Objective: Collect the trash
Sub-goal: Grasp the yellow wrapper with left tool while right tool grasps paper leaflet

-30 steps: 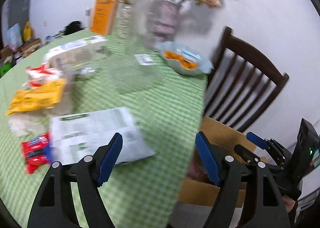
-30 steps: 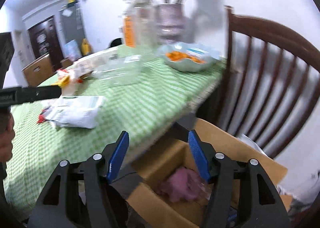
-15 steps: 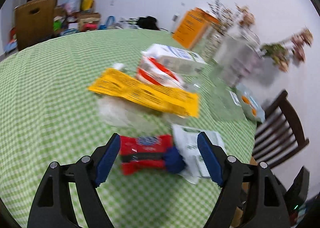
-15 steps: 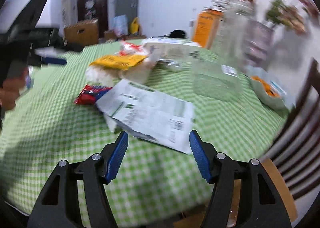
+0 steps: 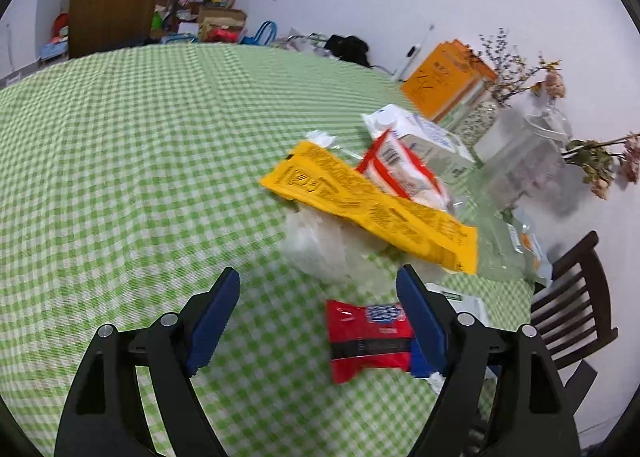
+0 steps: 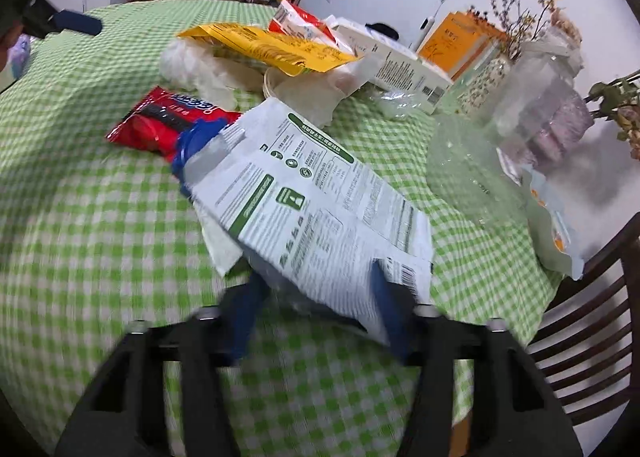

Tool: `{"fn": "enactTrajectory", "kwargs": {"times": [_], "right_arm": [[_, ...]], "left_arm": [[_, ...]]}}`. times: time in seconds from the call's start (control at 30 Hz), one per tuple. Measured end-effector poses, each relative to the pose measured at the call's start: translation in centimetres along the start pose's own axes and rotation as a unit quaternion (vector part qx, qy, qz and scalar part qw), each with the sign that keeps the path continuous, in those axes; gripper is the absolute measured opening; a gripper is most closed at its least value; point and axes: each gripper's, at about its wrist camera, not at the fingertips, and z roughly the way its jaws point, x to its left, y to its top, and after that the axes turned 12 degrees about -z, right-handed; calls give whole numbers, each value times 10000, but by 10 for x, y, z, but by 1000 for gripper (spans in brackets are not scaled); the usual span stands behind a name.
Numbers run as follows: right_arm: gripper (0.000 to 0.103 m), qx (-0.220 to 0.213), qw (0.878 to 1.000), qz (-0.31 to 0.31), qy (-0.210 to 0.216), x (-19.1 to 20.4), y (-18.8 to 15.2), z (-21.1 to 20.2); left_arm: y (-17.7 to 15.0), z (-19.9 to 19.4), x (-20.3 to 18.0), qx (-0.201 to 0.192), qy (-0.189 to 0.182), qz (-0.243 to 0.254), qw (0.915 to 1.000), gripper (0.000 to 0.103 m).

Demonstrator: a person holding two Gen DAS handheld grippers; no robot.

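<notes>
clearly early: trash still strewn on the green-checked bench (image 5: 120, 161). left hand-held gripper (image 5: 318, 317) jaws wide apart, empty, red wrapper (image 5: 366, 337) just beside its right finger. right hand-held gripper (image 6: 316, 309) jaws have just been closing about the white printed bag's (image 6: 316, 209) near edge; grip unsure through blur. yellow packet (image 5: 372, 205), clear plastic (image 5: 324, 245) untouched

You see a table in green checked cloth (image 5: 120, 145) | dark wooden chair (image 5: 576, 321) at its right edge | orange box (image 5: 444, 85) by the wall | dried flowers (image 6: 520, 17) in a patterned vase (image 6: 480, 85) | brown board with a handle slot (image 5: 112, 5) far behind, bags beside it.
</notes>
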Motion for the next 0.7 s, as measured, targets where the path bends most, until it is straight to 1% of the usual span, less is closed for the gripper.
{"fn": "enactTrajectory", "kwargs": {"times": [0.07,0.2,0.33,0.4,0.5,0.6,0.7], "right_arm": [[16,87,9999,-10,122,0,2,4],[5,-15,10000,19,23,-5,4,-3],[2,-336,9990,277,-70,-25,3,-29],[2,-496,9977,436,-162,-38,0,-42],[2,-728,9945,716,-251,-56,-8,-61],[2,-801,9917,937,-362,-72,-24,-75],[2,-824,9895,1127,-365,-82,-44,-81]], "left_arm": [[0,5,5,83,24,-78,9999,78],[-2,12,4,170,-57,-76,9998,78],[-7,26,-3,432,-540,-355,9970,78],[-7,33,-11,488,-641,-455,9957,76],[0,49,-28,502,-668,-594,9947,76],[14,69,-37,430,-476,-953,9934,76],[20,84,-39,551,-324,-1230,9903,76]]}}
